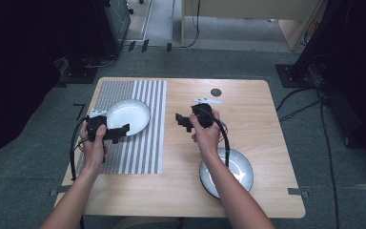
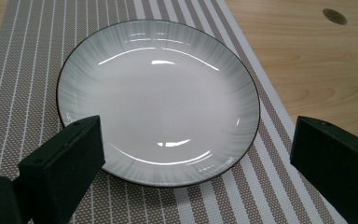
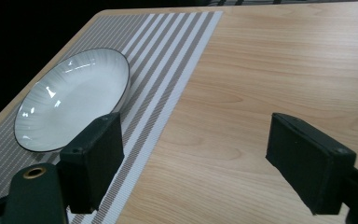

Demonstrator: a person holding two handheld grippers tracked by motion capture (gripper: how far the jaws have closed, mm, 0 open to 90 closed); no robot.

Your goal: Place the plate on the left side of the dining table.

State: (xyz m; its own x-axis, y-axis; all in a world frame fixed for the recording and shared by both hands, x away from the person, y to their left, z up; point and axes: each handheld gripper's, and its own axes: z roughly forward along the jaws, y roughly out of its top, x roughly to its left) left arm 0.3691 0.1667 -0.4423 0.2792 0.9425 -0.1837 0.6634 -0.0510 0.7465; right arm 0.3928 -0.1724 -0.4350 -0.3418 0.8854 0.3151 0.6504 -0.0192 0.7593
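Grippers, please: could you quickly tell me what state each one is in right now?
Left gripper: open, holding nothing, jaws spread before the plate.
Right gripper: open, holding nothing, above bare table.

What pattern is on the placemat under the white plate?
The placemat is woven grey-brown with white lengthwise stripes, clearest in the left gripper view, beneath the round white dark-rimmed plate.

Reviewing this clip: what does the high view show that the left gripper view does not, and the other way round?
High view alone: a second dark-rimmed plate on bare wood near the table's front edge, partly under the right forearm, both hands, the right gripper held above the wooden table, and the carpeted floor.

Left gripper view alone: the left gripper up close, jaws wide apart, and the fine radial streaks on the white plate with a dark rim.

Shared: that plate resting empty on the grey striped placemat, and the dark round hole in the tabletop.
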